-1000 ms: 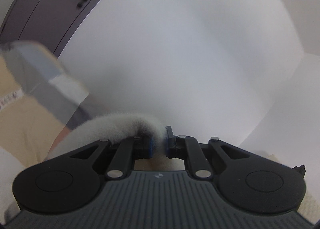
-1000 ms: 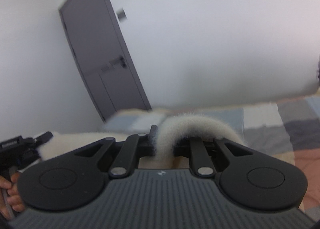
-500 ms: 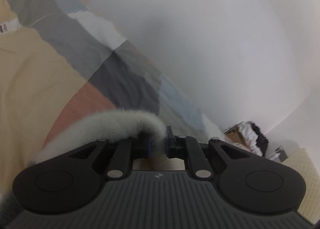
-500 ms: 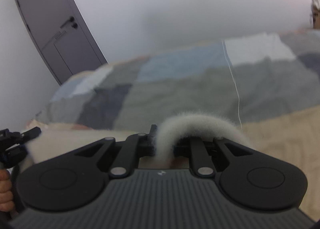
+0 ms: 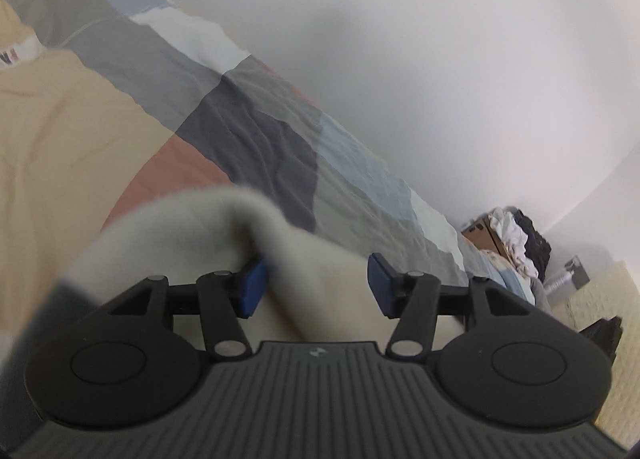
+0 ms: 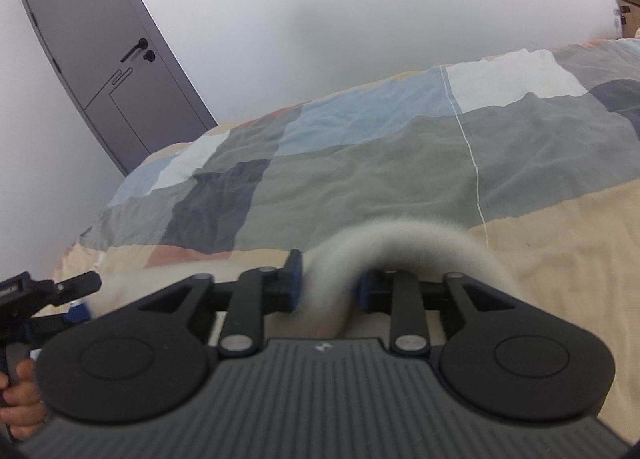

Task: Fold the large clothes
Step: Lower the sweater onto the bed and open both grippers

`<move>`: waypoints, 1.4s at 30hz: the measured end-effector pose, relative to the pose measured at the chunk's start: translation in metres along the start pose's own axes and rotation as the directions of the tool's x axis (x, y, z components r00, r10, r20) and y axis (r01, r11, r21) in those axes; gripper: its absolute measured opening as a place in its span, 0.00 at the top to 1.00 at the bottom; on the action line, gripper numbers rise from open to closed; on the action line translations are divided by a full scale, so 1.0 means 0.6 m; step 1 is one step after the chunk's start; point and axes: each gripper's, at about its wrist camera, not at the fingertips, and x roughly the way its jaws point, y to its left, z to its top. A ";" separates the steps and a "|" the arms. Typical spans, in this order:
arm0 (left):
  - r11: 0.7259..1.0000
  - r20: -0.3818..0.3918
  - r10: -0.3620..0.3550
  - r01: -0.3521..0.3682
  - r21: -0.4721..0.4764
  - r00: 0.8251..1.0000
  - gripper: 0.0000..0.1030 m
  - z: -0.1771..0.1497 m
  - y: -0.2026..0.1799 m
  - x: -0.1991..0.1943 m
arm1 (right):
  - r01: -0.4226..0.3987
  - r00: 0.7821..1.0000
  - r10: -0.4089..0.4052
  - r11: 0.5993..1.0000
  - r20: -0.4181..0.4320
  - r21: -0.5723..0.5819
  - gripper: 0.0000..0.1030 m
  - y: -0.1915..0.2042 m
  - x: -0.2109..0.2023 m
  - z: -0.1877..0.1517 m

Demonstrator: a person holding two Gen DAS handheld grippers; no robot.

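Left gripper (image 5: 316,283) and right gripper (image 6: 326,285): jaws just opened, apart, fluffy garment (image 5: 192,231) loose between. Soft, light, floppy; you regrip fuzzy hem near bed (image 6: 360,171) edge.

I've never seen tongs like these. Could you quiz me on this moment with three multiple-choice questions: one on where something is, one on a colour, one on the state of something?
1. Where does the fluffy garment lie at the right tongs?
A. Between the two pads
B. On the floor
C. Hung on the door

2. What colour are the pads of the left tongs?
A. Red
B. Blue
C. Yellow

3. How do the left tongs stand?
A. Clamped tight
B. Jaws apart, cloth loose between them
C. Empty, away from any cloth

Answers:
1. A, the pale fleece arches up through the gap in the right wrist view.
2. B, both pads show blue in the left wrist view.
3. B, the jaws have just been opening and a wide gap shows, with the garment touching only one pad, above the patchwork bedspread.
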 end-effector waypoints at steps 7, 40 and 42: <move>0.997 0.002 0.017 -0.017 0.071 1.000 0.41 -0.057 -0.061 -0.121 | -0.044 0.998 0.045 0.999 0.036 -0.019 0.51 0.042 -0.119 -0.024; 0.971 0.002 0.092 -0.090 0.221 0.996 0.41 -0.320 -0.073 -0.392 | -0.009 1.000 0.007 0.974 -0.008 -0.228 0.51 0.218 -0.292 -0.247; 0.976 0.000 0.088 -0.086 0.199 0.996 0.41 -0.314 -0.060 -0.386 | 0.009 1.000 -0.011 0.964 -0.006 -0.266 0.52 0.228 -0.245 -0.242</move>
